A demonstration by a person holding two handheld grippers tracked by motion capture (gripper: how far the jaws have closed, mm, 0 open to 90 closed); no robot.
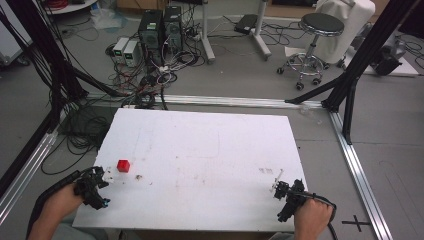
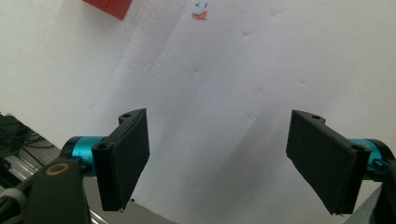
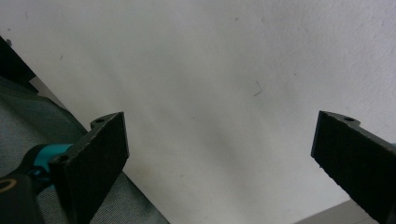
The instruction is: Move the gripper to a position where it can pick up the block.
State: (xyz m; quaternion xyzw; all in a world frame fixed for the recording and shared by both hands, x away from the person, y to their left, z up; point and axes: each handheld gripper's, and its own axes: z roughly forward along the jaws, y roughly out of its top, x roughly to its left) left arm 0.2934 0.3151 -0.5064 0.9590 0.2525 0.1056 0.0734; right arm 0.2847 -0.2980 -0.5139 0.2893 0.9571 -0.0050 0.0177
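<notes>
A small red cube (image 1: 123, 165) sits on the white table board (image 1: 200, 150) near its left edge. In the left gripper view the cube (image 2: 109, 6) shows at the top left, well beyond the jaws. My left gripper (image 1: 96, 181) rests at the board's near left corner, a little below and left of the cube, and it (image 2: 218, 158) stands open with bare board between its jaws. My right gripper (image 1: 278, 189) is at the near right corner, held by a hand, and it (image 3: 219, 161) is open wide over bare board.
Small orange and blue marks (image 2: 201, 13) lie on the board right of the cube. Beyond the far edge are computer towers (image 1: 160, 27) with tangled cables, a round stool (image 1: 312, 37) and black frame posts (image 1: 360, 55). Aluminium rails (image 1: 357, 165) run along the floor.
</notes>
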